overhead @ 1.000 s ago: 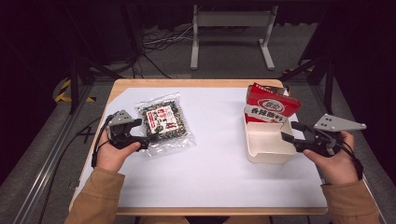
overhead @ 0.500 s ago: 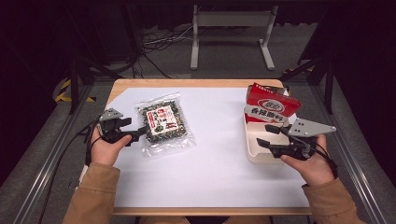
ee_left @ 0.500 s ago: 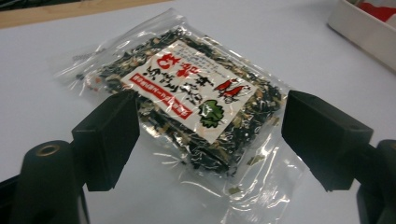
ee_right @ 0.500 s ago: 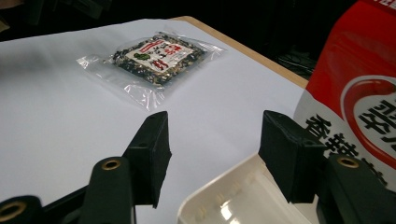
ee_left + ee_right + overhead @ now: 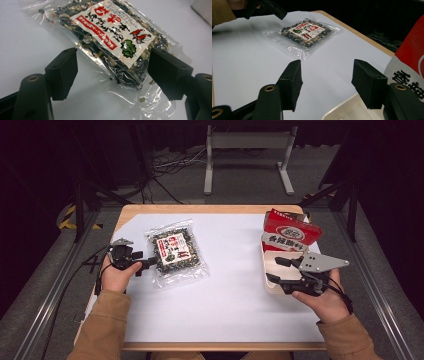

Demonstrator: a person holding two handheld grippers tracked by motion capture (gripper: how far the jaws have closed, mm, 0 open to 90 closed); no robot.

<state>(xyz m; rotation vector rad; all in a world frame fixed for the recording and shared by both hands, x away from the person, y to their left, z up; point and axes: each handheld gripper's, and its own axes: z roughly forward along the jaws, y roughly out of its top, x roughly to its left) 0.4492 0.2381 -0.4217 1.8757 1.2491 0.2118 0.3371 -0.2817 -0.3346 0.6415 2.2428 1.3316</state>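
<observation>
Seaweed packet (image 5: pixel 176 253) lies flat on the left part of the white surface (image 5: pixel 230 300), its near left corner between the spread left tongs (image 5: pixel 148 265), whose jaws have just been closing without pressing it. Right tongs (image 5: pixel 276 269), spread and empty, hover at the white tray's (image 5: pixel 270 287) left edge, beside the red bag (image 5: pixel 290 232). Wide bare sheet lies between them.

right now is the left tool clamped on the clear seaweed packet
No: in the left gripper view the left tool stands open, the clear packet lying flat between its jaws with neither pad pressing on it.
</observation>
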